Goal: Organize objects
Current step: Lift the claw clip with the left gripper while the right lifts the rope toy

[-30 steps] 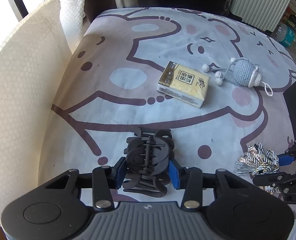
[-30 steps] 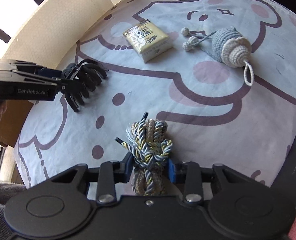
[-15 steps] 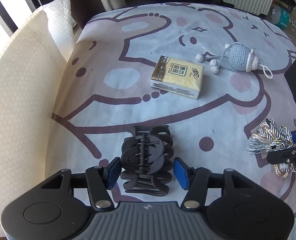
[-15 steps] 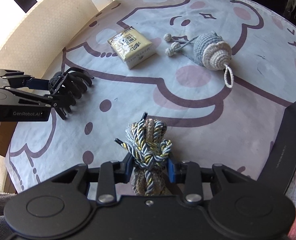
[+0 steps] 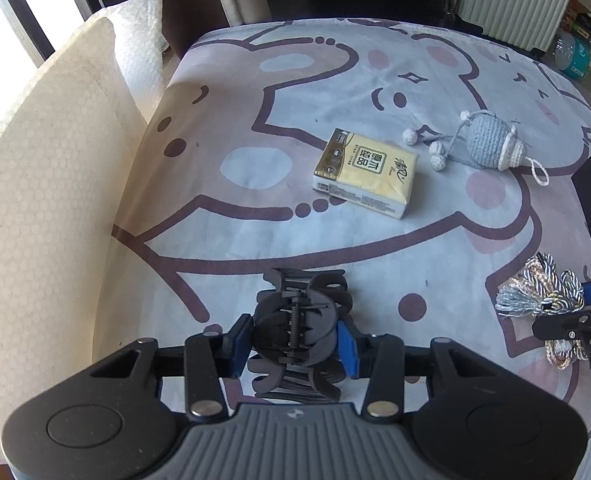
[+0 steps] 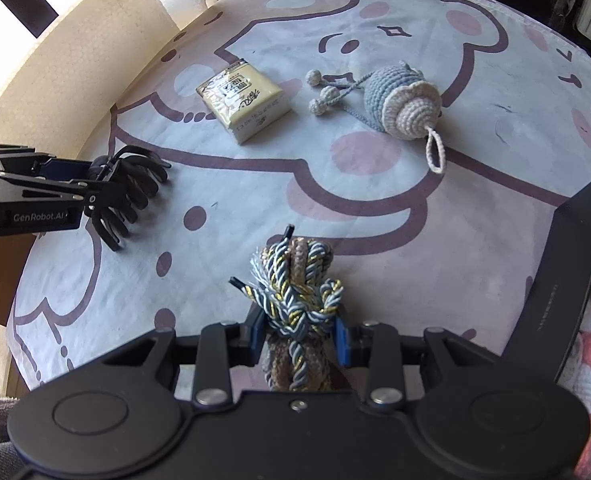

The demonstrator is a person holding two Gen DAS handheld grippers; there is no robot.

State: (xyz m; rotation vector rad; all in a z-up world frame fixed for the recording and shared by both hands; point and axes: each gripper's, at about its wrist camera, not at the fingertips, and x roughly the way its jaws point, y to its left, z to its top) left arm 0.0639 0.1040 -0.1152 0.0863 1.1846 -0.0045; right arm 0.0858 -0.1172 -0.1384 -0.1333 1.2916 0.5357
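the left gripper [image 5: 295, 342] had just closed again, pinching a black hair clip [image 5: 297, 330] above the printed cloth [image 5: 255, 152]. the right gripper [image 6: 300, 336] pinched a knotted cord bundle [image 6: 297, 296]. a tissue pack [image 5: 365, 172] and a crocheted toy [image 5: 491, 146] lay apart beyond them.

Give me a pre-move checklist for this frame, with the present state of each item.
1. Left hand-held gripper shut on the black hair claw: ok.
2. Right hand-held gripper shut on the braided cord bundle: ok.
3. Tissue pack lying apart from both grippers: ok.
4. Crochet toy beside the tissue pack, untouched: ok.
5. Black box at the bed's right edge, contents: cannot tell.
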